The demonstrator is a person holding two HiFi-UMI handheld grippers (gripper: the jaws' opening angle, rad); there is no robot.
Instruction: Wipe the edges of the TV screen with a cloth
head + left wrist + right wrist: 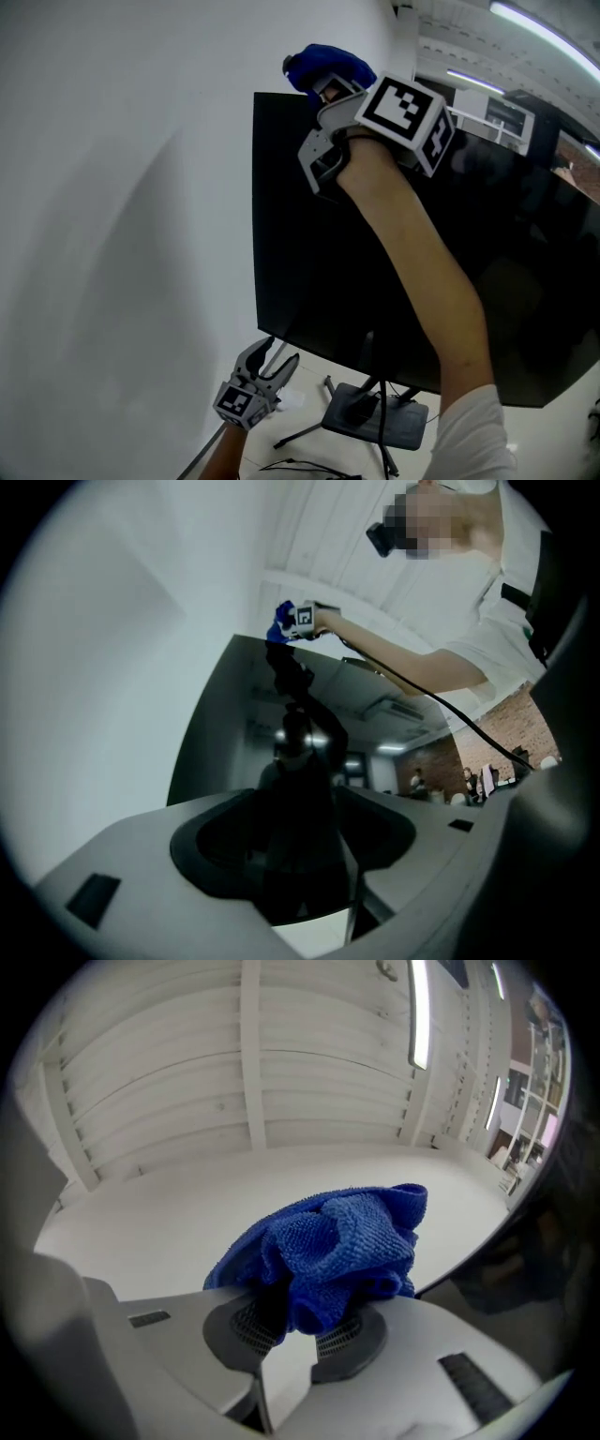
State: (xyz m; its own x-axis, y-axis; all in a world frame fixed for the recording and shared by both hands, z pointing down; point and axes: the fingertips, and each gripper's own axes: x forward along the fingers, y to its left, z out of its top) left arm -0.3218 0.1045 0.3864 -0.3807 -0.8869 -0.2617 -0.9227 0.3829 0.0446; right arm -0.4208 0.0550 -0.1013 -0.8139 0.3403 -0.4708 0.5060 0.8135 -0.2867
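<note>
Wall [112,234], plain white, fills everything left of the TV screen [300,253] in my head view. Below the TV screen's lower-left corner I've got the left gripper [279,358], low and clear of the panel, not touching it. Its jaws stand a bit apart w/ nothing btwn them. In the left gripper view, the left gripper [295,832] pads are parted. Only the dark glass of the TV screen [234,733] shows behind the gap, w/ room lights reflected in it.

Under the TV screen's bottom edge sits the stand base [370,412], dark grey w/ thin legs. Cables [309,466] lie in front of it.

Up at the TV screen's top edge, just in from the top-left corner, the blue cloth [328,66] is bunched over the edge, pinched in the right gripper [323,92]. In the right gripper view the jaws are closed on the cloth [337,1241], a wad of terry fabric bulging out past the right gripper [298,1326] pads. From the left gripper view I see the same cloth [279,625] as a small blue spot at the panel's upper corner, w/ the right gripper [305,619] just beside it.

A bare forearm [422,272] crosses in front of the TV screen's upper middle, marker cube [408,111] at its wrist end. Above and right of the TV screen, ceiling strip lights [525,21] are lit.
</note>
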